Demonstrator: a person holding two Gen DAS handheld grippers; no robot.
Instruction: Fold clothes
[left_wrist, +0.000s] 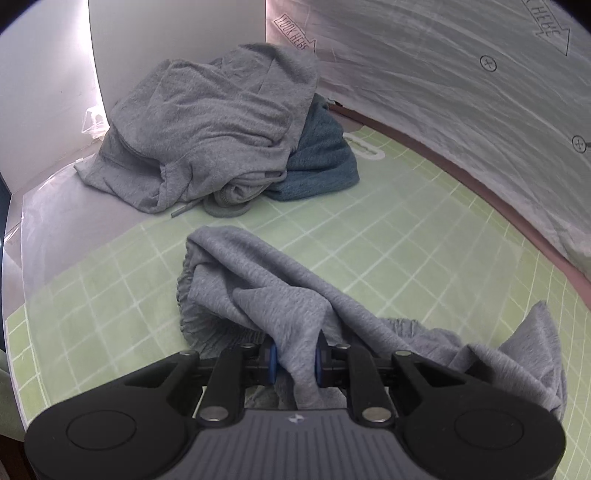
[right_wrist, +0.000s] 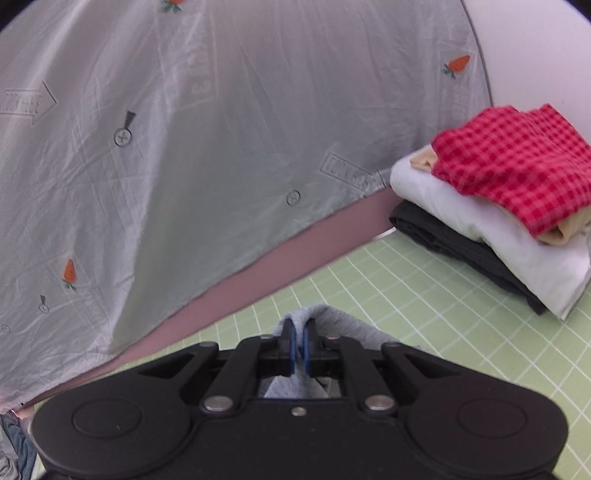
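Note:
A light grey garment (left_wrist: 273, 291) with a gathered elastic waistband lies rumpled on the green grid mat (left_wrist: 424, 229). My left gripper (left_wrist: 295, 360) is shut on a fold of it, the cloth running between the blue pads. In the right wrist view, my right gripper (right_wrist: 300, 349) is shut on another edge of the same grey garment (right_wrist: 343, 325), low over the green mat (right_wrist: 461, 332). Most of the garment is hidden under that gripper's body.
An unfolded heap of a grey hoodie (left_wrist: 207, 125) and a teal garment (left_wrist: 317, 162) sits at the mat's far left. A folded stack (right_wrist: 498, 206) of red checked, beige, white and black clothes stands at the right. A printed sheet (right_wrist: 221, 147) drapes along the back.

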